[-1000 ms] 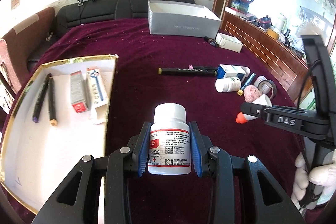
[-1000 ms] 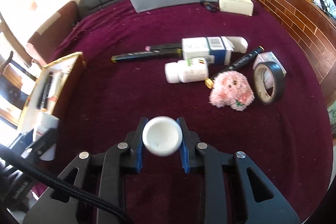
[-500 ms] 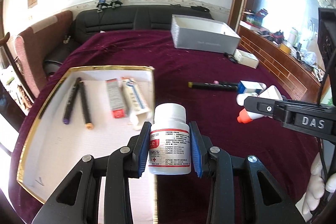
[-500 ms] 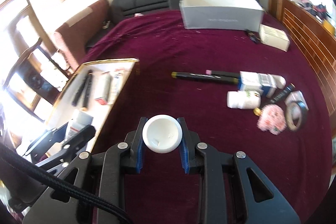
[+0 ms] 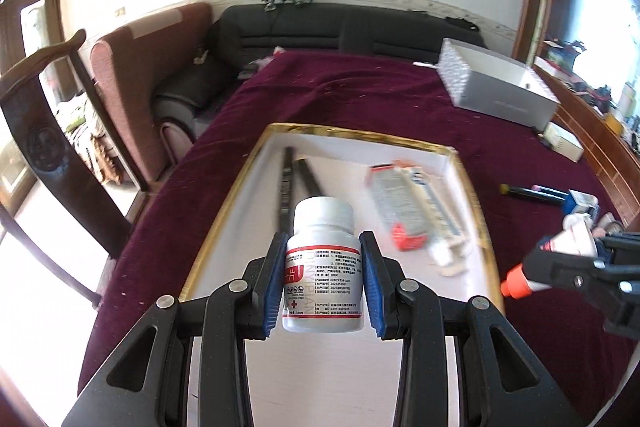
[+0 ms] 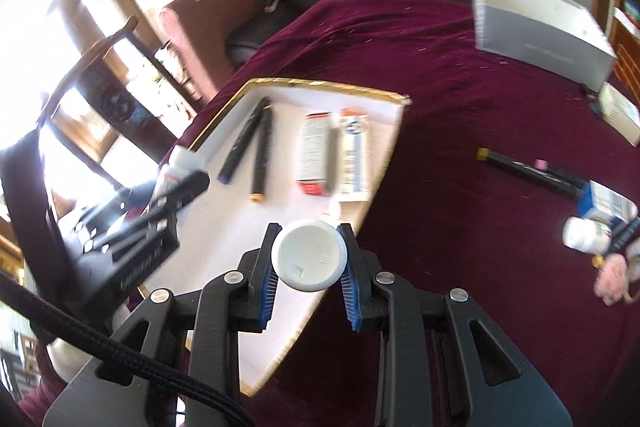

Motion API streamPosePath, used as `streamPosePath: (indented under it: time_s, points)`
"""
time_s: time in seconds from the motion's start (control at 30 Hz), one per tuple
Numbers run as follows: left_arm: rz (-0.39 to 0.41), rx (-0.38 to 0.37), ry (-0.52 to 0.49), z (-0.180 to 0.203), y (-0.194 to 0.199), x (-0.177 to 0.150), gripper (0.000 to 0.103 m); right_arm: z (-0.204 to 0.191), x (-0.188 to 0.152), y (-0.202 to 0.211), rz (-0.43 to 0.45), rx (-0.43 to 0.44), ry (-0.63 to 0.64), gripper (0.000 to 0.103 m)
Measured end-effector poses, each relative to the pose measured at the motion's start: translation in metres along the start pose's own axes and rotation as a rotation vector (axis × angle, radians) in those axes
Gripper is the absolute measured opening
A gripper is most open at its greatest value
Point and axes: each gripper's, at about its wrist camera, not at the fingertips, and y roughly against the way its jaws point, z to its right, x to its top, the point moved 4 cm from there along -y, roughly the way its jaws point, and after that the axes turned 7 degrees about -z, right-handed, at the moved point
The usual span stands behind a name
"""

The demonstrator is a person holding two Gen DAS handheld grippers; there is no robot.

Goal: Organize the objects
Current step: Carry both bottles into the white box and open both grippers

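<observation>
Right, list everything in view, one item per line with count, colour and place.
pill bottle: one, white, red label, in left jaws
glue bottle: one, white, orange tip, in right jaws
tray: one, gold-rimmed, white inside, on tablecloth
markers: two, black, in tray
cartons: two, white and red, in tray
grey box: one, far end
loose marker: one, black, on cloth
tablecloth: maroon
left gripper: black, blue pads
right gripper: black, blue pads
</observation>
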Motion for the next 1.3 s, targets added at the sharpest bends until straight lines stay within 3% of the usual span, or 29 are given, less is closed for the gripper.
streamPosePath:
  time_s: [0.17,0.37,0.7,1.1,1.23,1.3]
  points:
    - [-0.083,0.031,0.014,-0.027,-0.028,0.005,0.031,-0.022,0.015,-0.041,-0.089,0.042,0.021,0.025]
    - [-0.175,0.025,-0.004,-0.029,-0.056,0.007,0.031,-0.026,0.036,-0.085,-0.178,0.058,-0.009,0.025]
    - [-0.227,0.017,-0.012,-0.019,-0.069,0.013,0.031,-0.019,0.065,-0.122,-0.236,0.032,-0.052,0.025]
    - [-0.171,0.0,0.021,-0.027,-0.051,0.019,0.032,-0.02,0.088,-0.14,-0.248,0.005,-0.048,0.025]
    - [-0.122,-0.015,0.044,-0.032,-0.033,0.021,0.043,-0.021,0.088,-0.139,-0.241,0.0,-0.049,0.026]
    - [-0.101,-0.015,0.051,-0.033,-0.026,0.021,0.046,-0.019,0.089,-0.14,-0.229,0.017,-0.065,0.032]
